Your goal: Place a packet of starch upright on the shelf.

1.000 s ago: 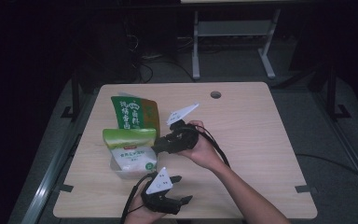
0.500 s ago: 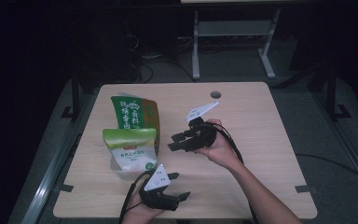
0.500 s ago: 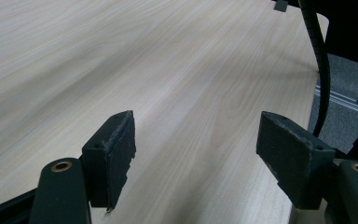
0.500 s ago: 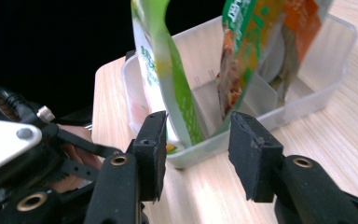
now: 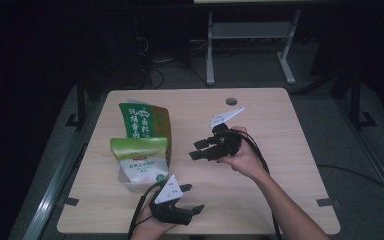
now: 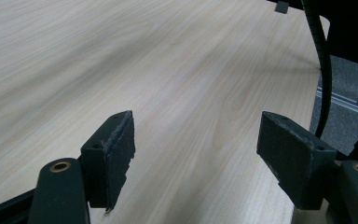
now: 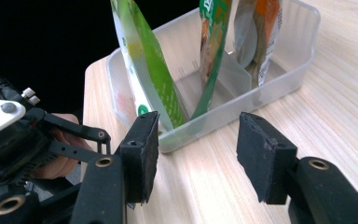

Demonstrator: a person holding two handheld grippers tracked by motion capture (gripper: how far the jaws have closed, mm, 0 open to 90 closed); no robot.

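Two green pouches stand upright in a clear plastic bin (image 5: pixel 130 181) at the left of the wooden worktop (image 5: pixel 280 200): we note the nearer pouch (image 5: pixel 139 161), pale green over white, at the front, and the taller dark green pouch (image 5: pixel 143 121) behind it. In the right claw view the bin (image 7: pixel 289 60) shows a dividing wall, and the pouches sit on either side of it. We find the right claw (image 5: pixel 196 150) held above the middle of the worktop, pointing toward the bin and apart from it; its jaws have just been opening and stand spread with nothing between them, the bin's near corner seen through the gap (image 7: pixel 198 154). We record the left claw (image 5: pixel 191 199) low at the near edge of the worktop, just beside the bin's front, and in its own view (image 6: pixel 196 154) the jaws are spread wide over bare wood, gripping nothing. A black cable (image 6: pixel 324 70) runs along the worktop's far edge in that view.
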